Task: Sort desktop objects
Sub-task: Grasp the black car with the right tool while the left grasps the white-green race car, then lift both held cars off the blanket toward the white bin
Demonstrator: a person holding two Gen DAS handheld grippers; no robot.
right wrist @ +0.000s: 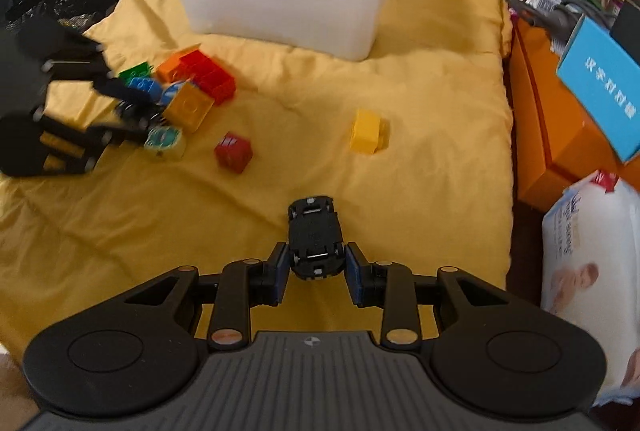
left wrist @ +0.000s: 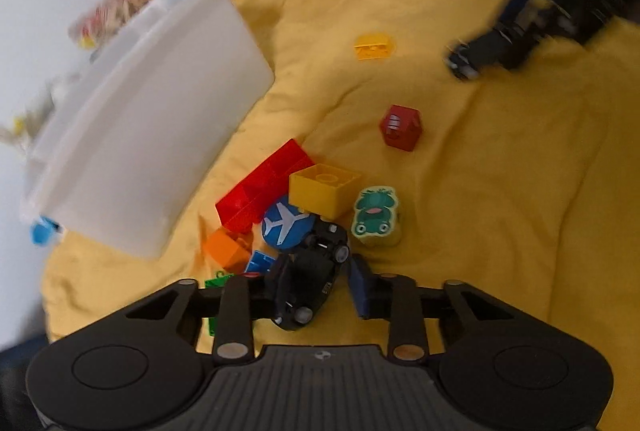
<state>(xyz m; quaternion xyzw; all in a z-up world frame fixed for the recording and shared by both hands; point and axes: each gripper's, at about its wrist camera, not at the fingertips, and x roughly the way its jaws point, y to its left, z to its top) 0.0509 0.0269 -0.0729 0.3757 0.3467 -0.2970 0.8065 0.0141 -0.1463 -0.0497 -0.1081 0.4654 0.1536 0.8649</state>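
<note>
Left wrist view: the left hand-held gripper [left wrist: 316, 291] has a black toy car [left wrist: 310, 275] between its fingers, underside up; the left finger is hidden behind the car, the blue pad of the right finger [left wrist: 360, 287] lies just beside it, and contact on both sides cannot be told. Just ahead of the fingers lies a heap of blocks on the yellow cloth [left wrist: 500, 191]: a blue airplane disc [left wrist: 286, 223], a yellow brick [left wrist: 324, 191], a red brick [left wrist: 264, 187], an orange brick [left wrist: 226, 249] and a frog block [left wrist: 376, 215]. Further ahead sit a red cube [left wrist: 401, 127] and a small yellow block [left wrist: 374, 47]. Ahead to the left stands a white bin [left wrist: 152, 135].

Right wrist view: the right hand-held gripper [right wrist: 316, 267] is closed on a second black toy car [right wrist: 316, 235], belly up, both blue pads against its sides. Ahead stands the same white bin; the heap of blocks lies far left, beside the blurred left hand-held gripper.
</note>
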